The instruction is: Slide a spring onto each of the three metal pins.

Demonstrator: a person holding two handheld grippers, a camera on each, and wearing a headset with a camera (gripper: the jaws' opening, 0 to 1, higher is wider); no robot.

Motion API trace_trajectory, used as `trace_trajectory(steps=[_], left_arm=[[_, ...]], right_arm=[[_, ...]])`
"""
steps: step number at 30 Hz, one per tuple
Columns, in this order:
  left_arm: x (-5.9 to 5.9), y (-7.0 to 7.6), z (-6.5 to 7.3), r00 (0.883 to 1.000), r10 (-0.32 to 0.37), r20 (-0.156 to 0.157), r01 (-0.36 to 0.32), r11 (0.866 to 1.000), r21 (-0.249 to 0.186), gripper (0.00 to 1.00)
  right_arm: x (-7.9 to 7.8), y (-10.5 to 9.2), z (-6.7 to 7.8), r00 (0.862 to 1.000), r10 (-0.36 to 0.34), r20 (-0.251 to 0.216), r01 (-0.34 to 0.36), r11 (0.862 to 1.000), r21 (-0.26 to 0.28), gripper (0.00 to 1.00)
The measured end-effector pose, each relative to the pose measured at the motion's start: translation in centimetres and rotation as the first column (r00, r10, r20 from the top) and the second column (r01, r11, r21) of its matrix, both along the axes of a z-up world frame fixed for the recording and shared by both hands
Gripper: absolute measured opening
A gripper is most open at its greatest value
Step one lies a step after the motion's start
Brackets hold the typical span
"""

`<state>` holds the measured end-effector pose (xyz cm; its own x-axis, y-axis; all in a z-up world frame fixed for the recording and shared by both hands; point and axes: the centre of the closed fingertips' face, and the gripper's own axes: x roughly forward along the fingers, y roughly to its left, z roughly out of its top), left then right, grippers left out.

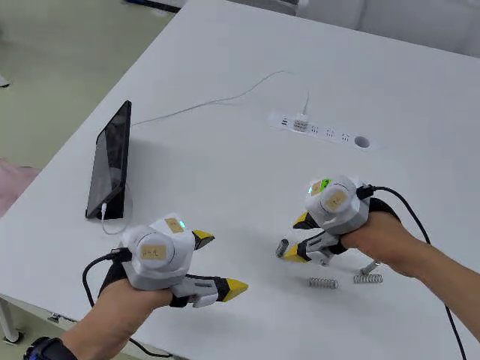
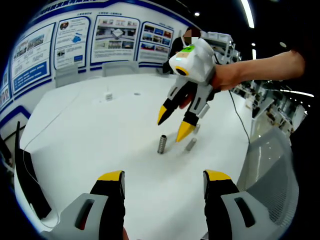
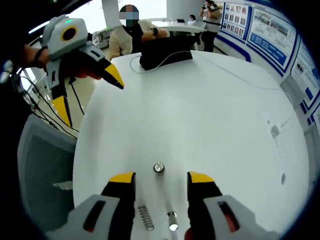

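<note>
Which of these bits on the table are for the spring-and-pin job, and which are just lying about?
For the job: upright pin, second pin, loose spring, other spring, left gripper, right gripper.
Lying about: tablet, power strip, white cable.

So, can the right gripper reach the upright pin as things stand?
Probably yes. The right gripper is open, and the pin stands just ahead of its tips, in line with the gap, with nothing in between.
</note>
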<state>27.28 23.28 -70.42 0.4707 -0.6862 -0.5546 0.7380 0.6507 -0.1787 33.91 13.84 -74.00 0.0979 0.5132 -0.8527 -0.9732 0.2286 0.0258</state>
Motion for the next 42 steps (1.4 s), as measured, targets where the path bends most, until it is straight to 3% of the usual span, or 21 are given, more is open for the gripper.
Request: trace_trajectory(steps=[6,10,18,20,26,29,31,34,42], left_arm=[[-0.1,-0.4,0.4,1.000,-0.007,0.005,0.007,1.000,-0.002,0.65],[-0.2,-0.6,0.6,1.000,-0.004,0.007,0.004,1.000,-0.006,0.65],[-0.4,-1.0,0.8,1.000,0.000,0.003,0.000,1.000,-0.003,0.66],[-0.4,-1.1,0.9,1.000,0.001,0.003,-0.001,1.000,-0.003,0.66],[-0.4,-1.4,1.0,1.000,0.004,0.001,-0.004,1.000,-0.001,0.66],[-0.5,-1.5,1.0,1.000,0.002,0.000,-0.002,1.000,0.002,0.66],[-0.6,-1.7,1.0,1.000,0.001,-0.002,-0.001,1.000,0.003,0.66],[-0.6,-1.8,1.0,1.000,0.000,-0.005,0.000,1.000,0.006,0.66],[-0.8,-2.5,0.9,1.000,-0.016,-0.012,0.016,1.000,0.012,0.67]], right_arm=[[-0.9,-0.2,0.8,0.999,-0.038,-0.004,0.038,0.998,0.056,0.45],[-1.3,-0.7,0.9,0.997,-0.073,0.003,0.072,0.995,0.062,0.48],[-2.8,-1.7,1.3,0.985,-0.171,-0.013,0.172,0.976,0.135,0.55],[-3.0,-2.2,1.3,0.977,-0.214,-0.019,0.215,0.965,0.149,0.56],[-3.8,-3.1,2.1,0.936,-0.346,-0.058,0.349,0.903,0.250,0.60],[-4.2,-4.1,2.1,0.922,-0.383,-0.061,0.385,0.884,0.264,0.61],[-4.5,-4.6,2.2,0.900,-0.427,-0.088,0.434,0.855,0.284,0.63],[-5.0,-5.4,2.1,0.879,-0.465,-0.109,0.475,0.826,0.304,0.65],[-6.2,-7.5,2.1,0.844,-0.523,-0.117,0.531,0.785,0.321,0.67]])
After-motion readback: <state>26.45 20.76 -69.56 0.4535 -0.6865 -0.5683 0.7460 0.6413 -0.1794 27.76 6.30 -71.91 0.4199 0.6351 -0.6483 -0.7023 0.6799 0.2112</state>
